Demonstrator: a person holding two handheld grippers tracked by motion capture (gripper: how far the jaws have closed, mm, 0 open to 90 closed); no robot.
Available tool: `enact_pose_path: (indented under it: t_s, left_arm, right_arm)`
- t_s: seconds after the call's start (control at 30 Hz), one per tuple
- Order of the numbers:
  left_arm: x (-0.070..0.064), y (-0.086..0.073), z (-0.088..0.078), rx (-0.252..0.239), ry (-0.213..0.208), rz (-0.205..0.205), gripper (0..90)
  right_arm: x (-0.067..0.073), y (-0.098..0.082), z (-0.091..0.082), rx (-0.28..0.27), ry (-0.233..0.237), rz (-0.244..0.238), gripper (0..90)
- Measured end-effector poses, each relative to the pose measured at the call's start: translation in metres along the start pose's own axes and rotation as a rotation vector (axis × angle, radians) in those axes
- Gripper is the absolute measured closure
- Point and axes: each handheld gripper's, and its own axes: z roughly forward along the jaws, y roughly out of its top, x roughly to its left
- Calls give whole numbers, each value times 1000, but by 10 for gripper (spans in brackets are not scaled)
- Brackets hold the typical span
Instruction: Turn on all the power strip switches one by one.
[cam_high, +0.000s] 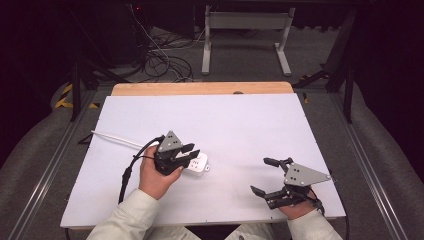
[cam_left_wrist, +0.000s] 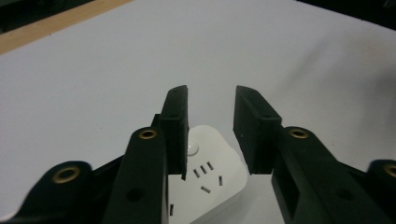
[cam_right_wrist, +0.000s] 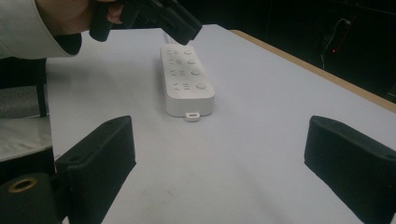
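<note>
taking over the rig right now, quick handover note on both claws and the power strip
Left claw: open, hovering just above the white power strip, nothing between its jaws.
Right claw: open wide and empty, apart from the strip near the table's right front.
Power strip: lies flat on the white table, its white cable trailing off to the left; a small white tab sits at the end facing the right claw.
Done: strip set down, not gripped.
Left: probably a fresh grasp or repositioning; judge from here.

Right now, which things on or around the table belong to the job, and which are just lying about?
In the job:
white power strip
left hand-held gripper, open above it

Lying about:
right hand-held gripper, open, apart
floor cables
white stand
</note>
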Motion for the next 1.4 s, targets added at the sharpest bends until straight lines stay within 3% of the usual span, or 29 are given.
enact_pose_path:
  t_s: [0.1, 0.13, 0.33, 0.5, 0.67, 0.7, 0.73, 0.87, 1.07, 1.23, 1.4]
  left_arm:
    - [-1, 2, -13, -34, 1, 17, 617]
    - [-2, 2, -17, -47, -13, 3, 609]
    - [1, -2, -39, -99, -16, 14, 517]
    - [6, -12, -56, -97, -1, 1, 421]
    - [13, -27, -70, -125, -16, -36, 316]
    - [15, -30, -73, -134, -12, -26, 289]
    - [15, -33, -75, -142, -21, -47, 273]
    - [19, -46, -84, -161, -21, -43, 232]
    - [22, -69, -94, -163, 12, 4, 194]
    - [25, -88, -100, -192, -1, 36, 141]
    - [26, -106, -102, -175, 32, 14, 140]
  right_arm:
    - [0, 0, -1, -3, -3, 1, 92]
    - [0, 0, 0, -2, -3, 0, 92]
    - [0, 0, -1, -1, -3, 1, 92]
    - [0, 0, 0, -1, -1, 2, 92]
    - [0, 0, 0, 1, -1, 2, 92]
    - [0, 0, 0, 1, -2, 2, 92]
    - [0, 0, 0, 1, -2, 1, 92]
    - [0, 0, 0, -3, -1, -1, 90]
    - [0, 0, 0, 1, -1, -2, 90]
    - [0, 0, 1, 6, 1, 1, 90]
    - [0, 0, 1, 7, 0, 2, 90]
